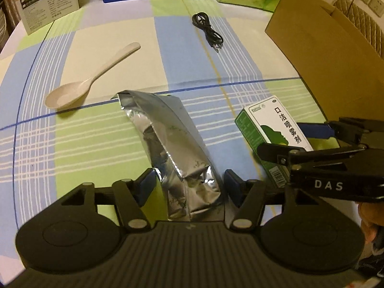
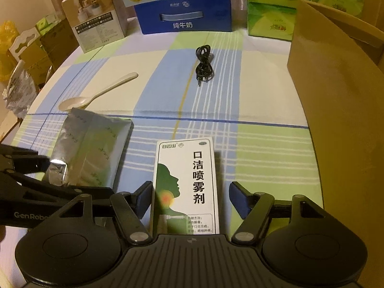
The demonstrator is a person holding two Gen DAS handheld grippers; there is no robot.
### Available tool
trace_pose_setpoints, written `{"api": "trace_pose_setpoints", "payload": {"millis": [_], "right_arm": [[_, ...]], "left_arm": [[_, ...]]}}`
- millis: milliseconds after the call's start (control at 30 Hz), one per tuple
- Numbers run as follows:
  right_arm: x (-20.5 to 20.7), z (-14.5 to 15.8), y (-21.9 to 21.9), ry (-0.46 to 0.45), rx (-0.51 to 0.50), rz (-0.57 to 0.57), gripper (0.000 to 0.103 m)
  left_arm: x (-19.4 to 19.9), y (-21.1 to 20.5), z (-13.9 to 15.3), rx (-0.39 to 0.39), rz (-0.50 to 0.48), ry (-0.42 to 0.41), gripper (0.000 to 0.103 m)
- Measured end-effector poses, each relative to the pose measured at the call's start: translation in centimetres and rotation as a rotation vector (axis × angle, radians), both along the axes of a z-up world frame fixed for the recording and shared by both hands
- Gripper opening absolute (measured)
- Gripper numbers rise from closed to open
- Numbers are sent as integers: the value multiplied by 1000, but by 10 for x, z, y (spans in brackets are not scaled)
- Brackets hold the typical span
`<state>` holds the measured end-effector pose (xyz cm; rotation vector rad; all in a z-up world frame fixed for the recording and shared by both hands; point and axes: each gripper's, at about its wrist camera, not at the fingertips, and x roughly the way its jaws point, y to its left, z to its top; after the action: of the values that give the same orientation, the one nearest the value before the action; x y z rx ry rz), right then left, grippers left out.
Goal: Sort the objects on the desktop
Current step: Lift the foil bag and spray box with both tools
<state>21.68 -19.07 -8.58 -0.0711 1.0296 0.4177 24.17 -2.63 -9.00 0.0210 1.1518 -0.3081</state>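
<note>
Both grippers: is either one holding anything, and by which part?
Nothing is gripped. The left gripper straddles the foil pouch's near end, and the right gripper straddles the medicine box's near end, with visible gaps at the pads.

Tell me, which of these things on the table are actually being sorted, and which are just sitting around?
Being sorted:
- foil pouch, between the left gripper fingers
- white-and-green spray box, between the right gripper fingers
- beige spoon
- coiled black cable
- brown cardboard box, probably the bin

Just lying about:
- blue milk carton
- green tissue packs
- white product box
</note>
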Motion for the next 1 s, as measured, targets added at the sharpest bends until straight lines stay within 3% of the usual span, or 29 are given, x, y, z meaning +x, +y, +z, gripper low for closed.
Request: {"api": "trace_pose_setpoints", "payload": {"millis": [200,267,433,500,800,933,1000], "right_arm": [[-3,-2,5,-6,-34,46,65],[-3,-2,5,1,-26,45,55],[-3,-2,7,3,-35,45,55],[-2,-3,7,7,-34,43,55],[-3,-5,13,-13,-78,74,56],[-6,-7,15,-29,-100,88,56],[-7,-7,16,-37,-109,94,53]], "left_arm": [[-8,1,4,16,-49,-9,42],[-13,2,6,18,-67,-9,39],[-12,4,7,38,-88,8,40],[-9,2,7,56,-96,15,47],[-7,-12,1,148,-153,28,55],[-7,-14,1,157,-151,25,49],[-8,-11,3,140,-139,29,40]]}}
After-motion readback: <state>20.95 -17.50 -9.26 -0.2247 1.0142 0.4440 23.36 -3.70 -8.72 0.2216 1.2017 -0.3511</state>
